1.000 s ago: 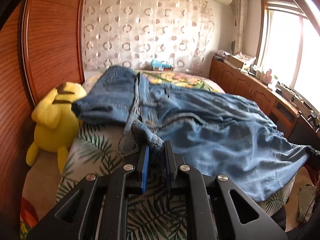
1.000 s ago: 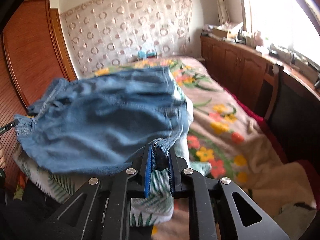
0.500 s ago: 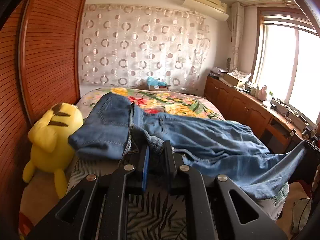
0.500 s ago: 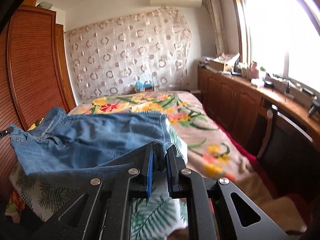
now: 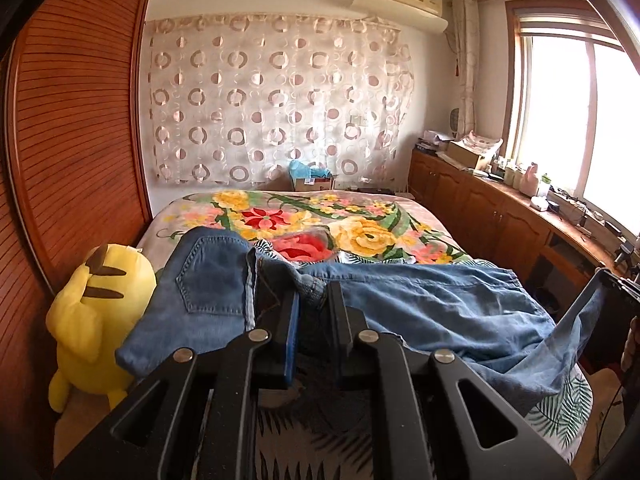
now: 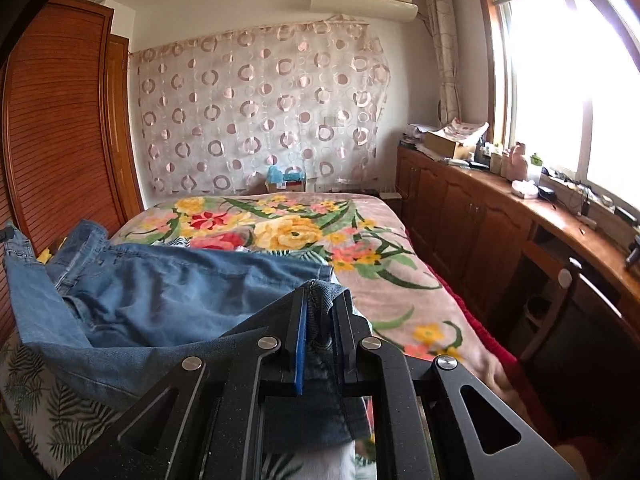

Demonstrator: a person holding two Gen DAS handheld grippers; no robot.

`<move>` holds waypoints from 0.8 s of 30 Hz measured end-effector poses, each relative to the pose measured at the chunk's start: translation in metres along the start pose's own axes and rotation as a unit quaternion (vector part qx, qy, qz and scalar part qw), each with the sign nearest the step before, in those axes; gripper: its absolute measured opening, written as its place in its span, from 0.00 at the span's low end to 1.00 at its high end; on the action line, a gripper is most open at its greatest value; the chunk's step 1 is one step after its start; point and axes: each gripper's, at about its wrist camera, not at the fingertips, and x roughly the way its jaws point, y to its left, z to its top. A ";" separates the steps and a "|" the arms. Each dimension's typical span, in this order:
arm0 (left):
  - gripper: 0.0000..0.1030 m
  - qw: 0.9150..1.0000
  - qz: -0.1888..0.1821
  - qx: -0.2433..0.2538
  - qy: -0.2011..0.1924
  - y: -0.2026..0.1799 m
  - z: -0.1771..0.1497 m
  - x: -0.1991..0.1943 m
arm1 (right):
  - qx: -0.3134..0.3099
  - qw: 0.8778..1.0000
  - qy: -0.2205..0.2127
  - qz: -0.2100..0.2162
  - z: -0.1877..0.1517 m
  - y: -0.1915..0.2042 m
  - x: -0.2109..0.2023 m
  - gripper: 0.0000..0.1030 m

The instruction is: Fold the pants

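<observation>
Gripping denim at both ends, jeans [image 5: 420,304] stretched across near edge of bed [image 5: 360,216].
Left gripper [image 5: 312,312] pinched nearly closed on waistband, right gripper [image 6: 320,316] clamped on hem. Could slip out if tugged harder, probably dumping everything beside yellow plush [image 5: 100,312].

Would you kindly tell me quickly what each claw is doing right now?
Left claw: closed on the waist end of the blue denim pants.
Right claw: closed on the hem end of the same pants.

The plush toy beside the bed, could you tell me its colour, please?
The plush toy is yellow with dark brown markings, clearest in the left wrist view.
</observation>
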 end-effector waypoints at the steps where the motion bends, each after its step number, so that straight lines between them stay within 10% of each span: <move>1: 0.13 1.000 0.001 0.001 0.001 0.001 0.003 0.004 | 0.000 1.000 0.000 0.001 0.004 0.001 0.005 0.10; 24: 0.12 0.998 0.031 0.022 0.046 0.021 0.054 0.138 | -0.025 0.999 -0.017 -0.012 0.030 0.014 0.096 0.10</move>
